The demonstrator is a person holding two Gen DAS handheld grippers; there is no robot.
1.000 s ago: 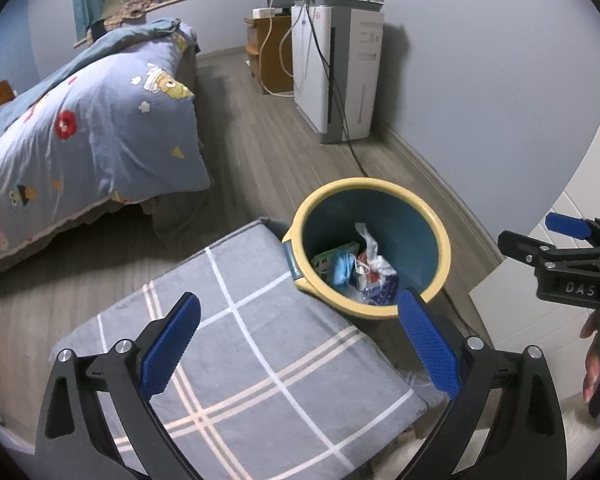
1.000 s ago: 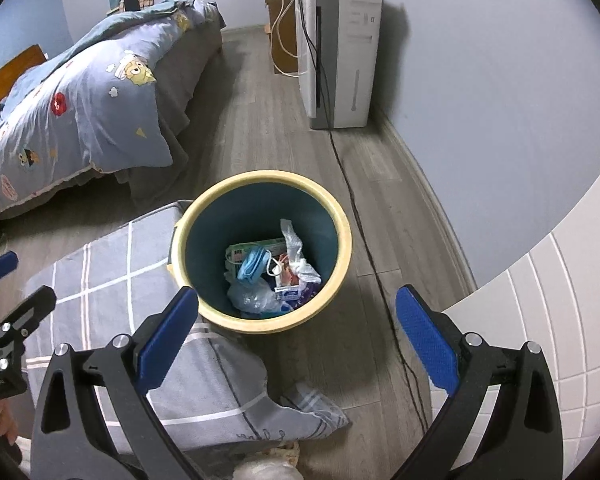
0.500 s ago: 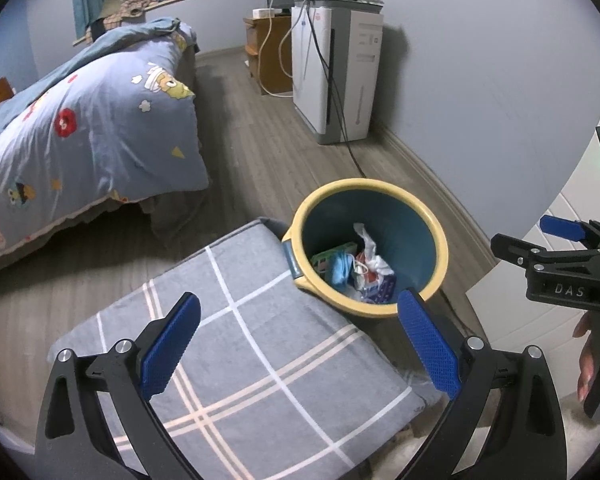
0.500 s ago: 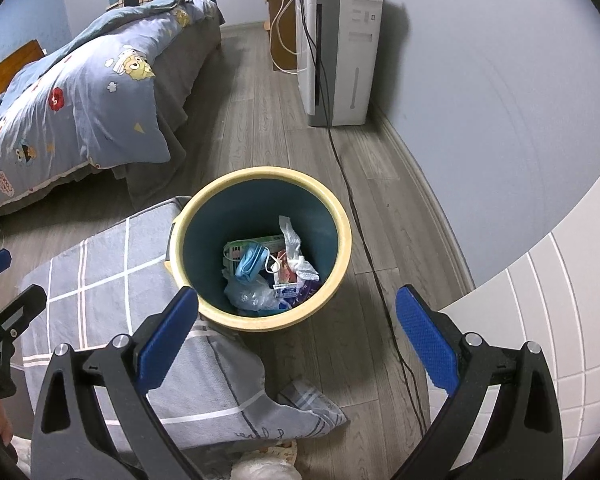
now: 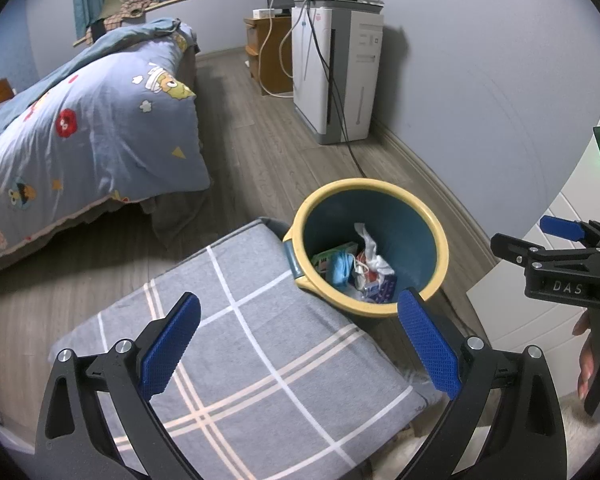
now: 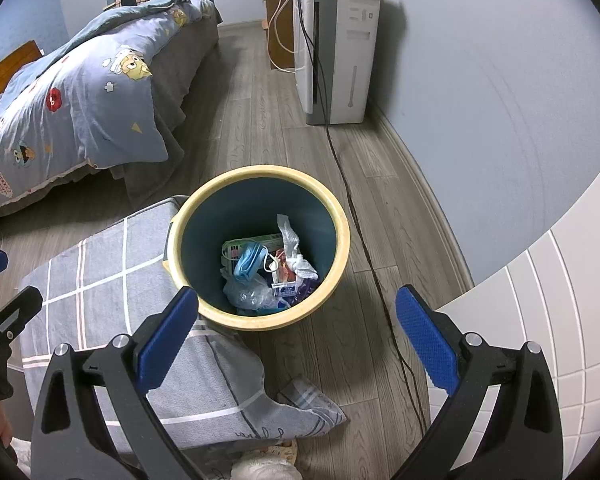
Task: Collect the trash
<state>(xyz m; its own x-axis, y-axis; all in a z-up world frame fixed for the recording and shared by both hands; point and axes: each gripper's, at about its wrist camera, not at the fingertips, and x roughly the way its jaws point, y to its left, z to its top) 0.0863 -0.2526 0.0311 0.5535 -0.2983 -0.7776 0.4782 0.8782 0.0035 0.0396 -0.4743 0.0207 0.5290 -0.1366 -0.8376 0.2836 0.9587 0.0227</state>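
The round blue bin with a yellow rim (image 6: pixel 260 248) stands on the grey wood-plank floor (image 6: pixel 252 128), just above the centre of the right wrist view, touching the grey checked cushion (image 6: pixel 100 280) at its 9 o'clock. Crumpled trash (image 6: pixel 268 272) is seen at its bottom: a blue face mask, white wrappers and clear plastic. The right gripper (image 6: pixel 296 336) is held at 6 o'clock of the bin with jaws spread wide and nothing between them; the left gripper (image 5: pixel 300 340) is likewise wide and empty above the cushion, with the bin at its 1 o'clock. The step is judged to be a reach into the bin; it is best done by centring the right gripper over the opening, keeping clear of the rim, and lowering straight onto one loose piece. Compared with a second ago, the bin is seen slightly nearer and more centred in the right view, while the left view is little changed.
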